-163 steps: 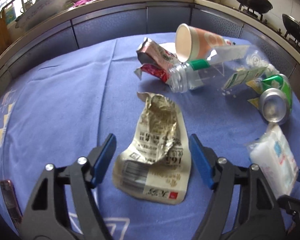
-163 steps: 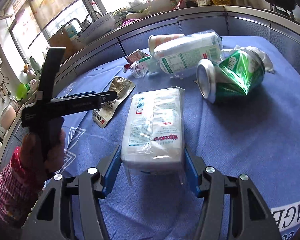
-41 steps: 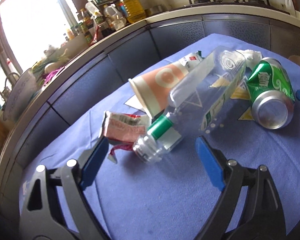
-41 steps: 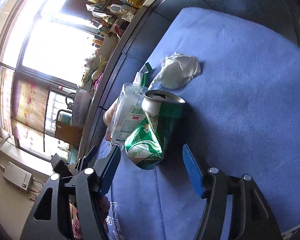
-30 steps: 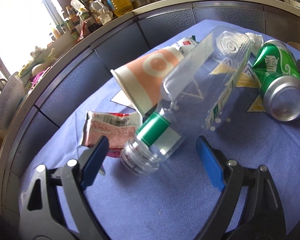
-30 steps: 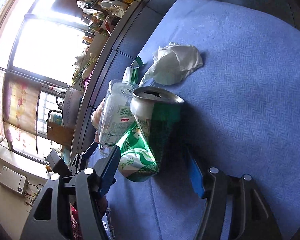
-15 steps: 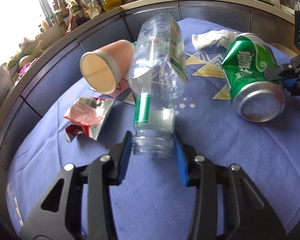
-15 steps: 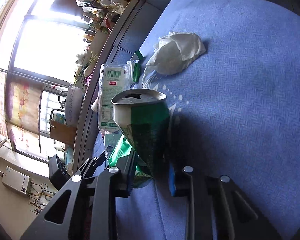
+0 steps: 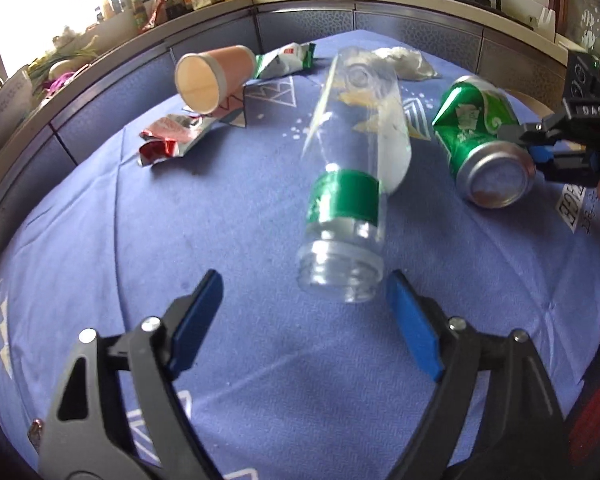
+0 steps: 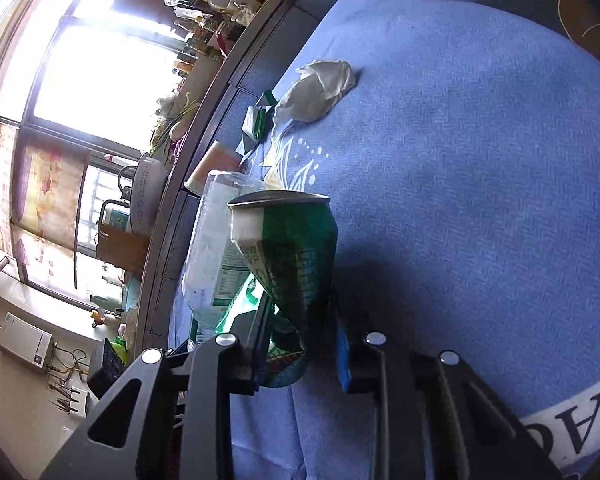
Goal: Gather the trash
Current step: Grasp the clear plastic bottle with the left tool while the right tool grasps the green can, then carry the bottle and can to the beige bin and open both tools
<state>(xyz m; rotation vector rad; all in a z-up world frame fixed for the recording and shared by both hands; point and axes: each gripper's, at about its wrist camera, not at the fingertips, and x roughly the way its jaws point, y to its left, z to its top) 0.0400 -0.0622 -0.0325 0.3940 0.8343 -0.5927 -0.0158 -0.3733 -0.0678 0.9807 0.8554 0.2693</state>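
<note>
A clear plastic bottle (image 9: 352, 184) with a green label lies on the blue tablecloth (image 9: 180, 240), its open mouth towards me. My left gripper (image 9: 303, 284) is opening. The bottle's mouth sits just at its tips, nearer the right finger, and neither pad presses on it. My right gripper (image 10: 302, 320) is shut on a dented green can (image 10: 296, 248). From the left wrist, that can (image 9: 480, 136) shows at the right with the right gripper (image 9: 540, 148) clamped on its lower end. The bottle (image 10: 216, 248) lies just behind the can.
A paper cup (image 9: 212, 78) lies on its side at the back left, near a red wrapper (image 9: 172, 140) and a green wrapper (image 9: 284, 60). A crumpled tissue (image 9: 404, 62) sits behind the bottle. A kitchen counter curves round the table's far edge.
My left gripper let go of the bottle's neck, opened wide and drew back; the bottle now lies free. My right gripper, open a second ago, has shut on the can and holds it.
</note>
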